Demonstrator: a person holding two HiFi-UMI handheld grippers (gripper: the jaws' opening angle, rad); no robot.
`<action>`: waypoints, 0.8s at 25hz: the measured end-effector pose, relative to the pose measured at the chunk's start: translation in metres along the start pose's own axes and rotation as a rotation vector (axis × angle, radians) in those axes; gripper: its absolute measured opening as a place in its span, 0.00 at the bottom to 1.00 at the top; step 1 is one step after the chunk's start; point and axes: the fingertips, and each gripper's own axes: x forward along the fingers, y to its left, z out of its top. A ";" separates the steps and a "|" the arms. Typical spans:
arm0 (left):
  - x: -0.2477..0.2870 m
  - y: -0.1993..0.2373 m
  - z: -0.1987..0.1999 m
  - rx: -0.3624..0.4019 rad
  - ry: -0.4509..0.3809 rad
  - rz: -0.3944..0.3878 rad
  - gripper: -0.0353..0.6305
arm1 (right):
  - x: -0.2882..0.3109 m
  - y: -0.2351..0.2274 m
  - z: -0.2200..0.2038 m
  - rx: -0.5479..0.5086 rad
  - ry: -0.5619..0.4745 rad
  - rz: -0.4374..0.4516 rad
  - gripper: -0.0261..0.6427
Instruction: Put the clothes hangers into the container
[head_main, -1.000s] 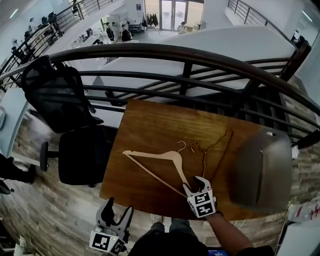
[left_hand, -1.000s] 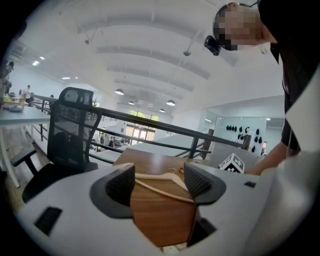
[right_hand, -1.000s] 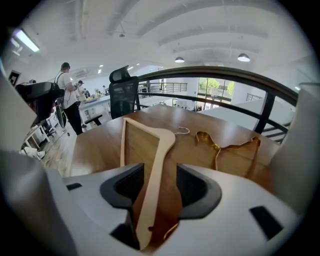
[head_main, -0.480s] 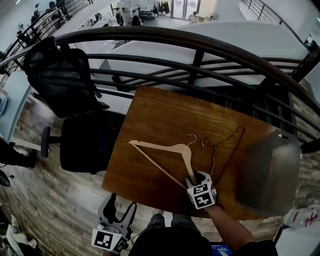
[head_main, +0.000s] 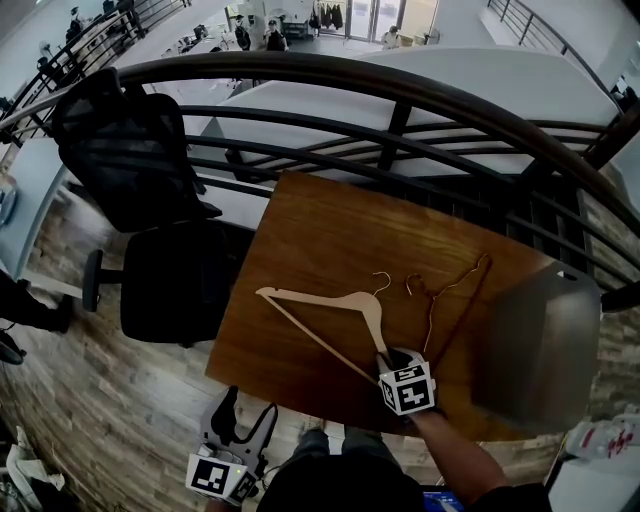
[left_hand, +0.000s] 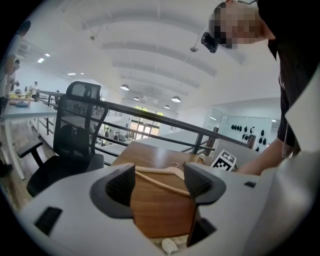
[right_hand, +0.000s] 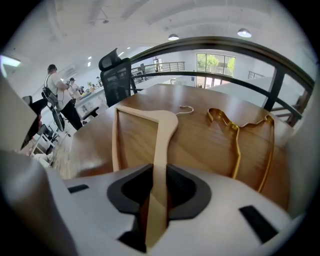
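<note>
Hanging below the table's (head_main: 320, 230) near edge, left gripper (head_main: 248, 408), jaws apart and empty, at that edge right gripper (right_hand: 159, 187), jaws just closing, clamped on wooden hanger's (right_hand: 167, 124) arm, gold wire hanger (right_hand: 235, 152) mid-table, grey container (head_main: 540, 345) at table's right end.

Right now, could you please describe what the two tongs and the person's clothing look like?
The left tongs and the right tongs share a light grey moulded body with dark textured pads. Each carries a white cube printed with black square markers. The person wears a dark top.
</note>
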 end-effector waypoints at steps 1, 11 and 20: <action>0.002 -0.001 -0.001 0.000 0.006 -0.008 0.50 | -0.002 0.002 0.000 -0.004 -0.006 0.002 0.16; 0.019 -0.005 -0.040 -0.024 0.108 -0.078 0.50 | -0.022 0.031 -0.006 0.019 -0.016 0.066 0.15; 0.049 -0.016 -0.091 -0.234 0.221 -0.128 0.50 | -0.040 0.051 -0.017 0.036 -0.008 0.116 0.16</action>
